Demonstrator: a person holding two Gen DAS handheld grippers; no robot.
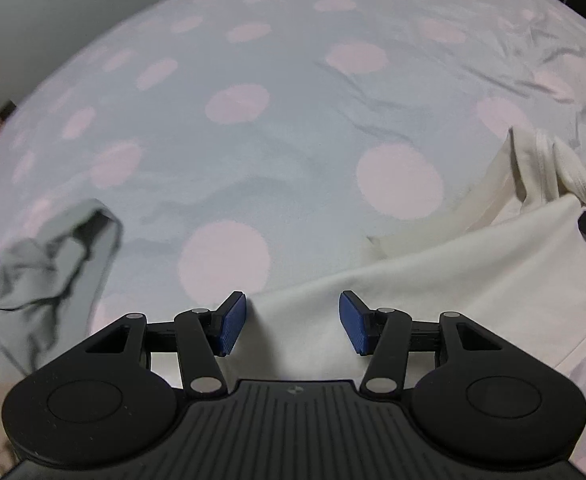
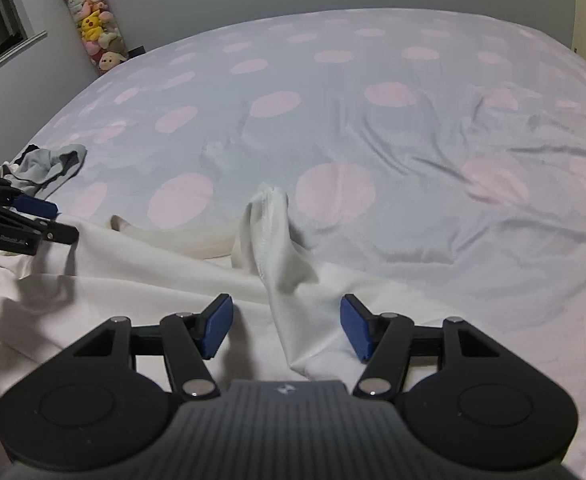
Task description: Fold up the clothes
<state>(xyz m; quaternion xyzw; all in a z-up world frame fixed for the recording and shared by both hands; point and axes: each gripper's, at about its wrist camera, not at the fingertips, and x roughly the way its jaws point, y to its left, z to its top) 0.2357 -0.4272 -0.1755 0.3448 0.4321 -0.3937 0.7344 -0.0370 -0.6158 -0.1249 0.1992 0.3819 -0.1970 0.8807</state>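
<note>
A white garment [image 1: 433,280] lies spread and rumpled on the near part of the bed; it also shows in the right wrist view [image 2: 173,280], with a bunched ridge [image 2: 269,224] standing up in front of me. My left gripper [image 1: 293,322] is open and empty, just above the garment's left edge. My right gripper [image 2: 287,330] is open and empty, with a fold of the white cloth lying between its fingers. The left gripper also shows in the right wrist view [image 2: 33,220], at the far left.
The bed sheet [image 1: 253,160] is pale blue with pink dots, wrinkled on the right [image 2: 433,152]. A grey garment [image 1: 49,272] lies crumpled at the left; it also shows in the right wrist view [image 2: 49,168]. A tube of plush toys [image 2: 93,20] stands by the wall.
</note>
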